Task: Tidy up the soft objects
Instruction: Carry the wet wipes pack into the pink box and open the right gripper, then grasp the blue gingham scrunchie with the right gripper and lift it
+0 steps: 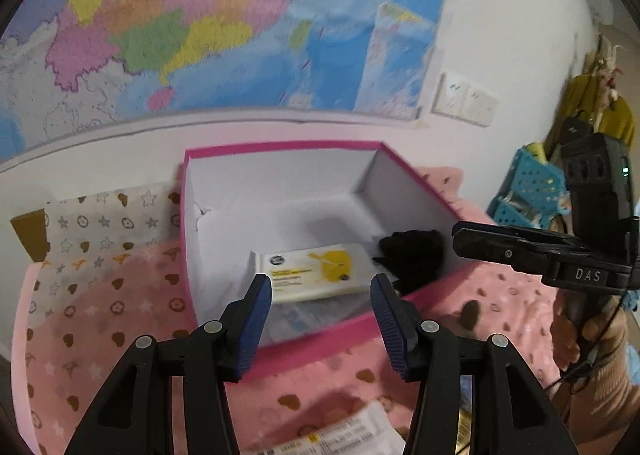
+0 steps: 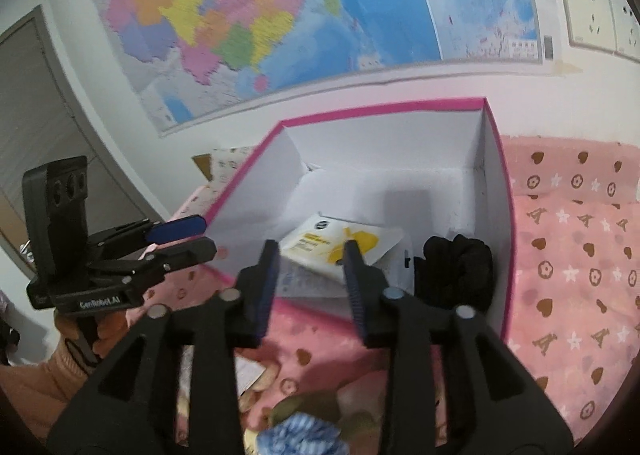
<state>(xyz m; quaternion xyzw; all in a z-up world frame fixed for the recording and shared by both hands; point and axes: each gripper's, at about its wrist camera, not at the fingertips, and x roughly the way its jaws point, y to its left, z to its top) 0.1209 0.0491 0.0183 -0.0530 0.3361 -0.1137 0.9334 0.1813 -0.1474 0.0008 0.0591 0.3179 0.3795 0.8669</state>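
Left wrist view: the left gripper hangs released above the near rim of one pink box, its two blue pads apart with nothing between them. The box sits on a pink patterned blanket that covers the bed, close to the wall edge. Inside, at the box's near wall, lie one white and yellow wipes pack and, just beside it in the near right corner, one black soft bundle. A clear plastic packet lies under the wipes pack. One printed paper packet rests on the blanket at the bed's near edge. The right gripper reaches in from the right, held by a hand. One map and two wall sockets are on the wall.

Right wrist view: the right gripper is released too, its two pads parted and empty, over the box's near rim. The wipes pack shows between the pads but deeper in the box, untouched. The black bundle sits against the right wall. The left gripper stands left of the box, jaws apart. One blue fluffy thing lies on the blanket at the near edge.
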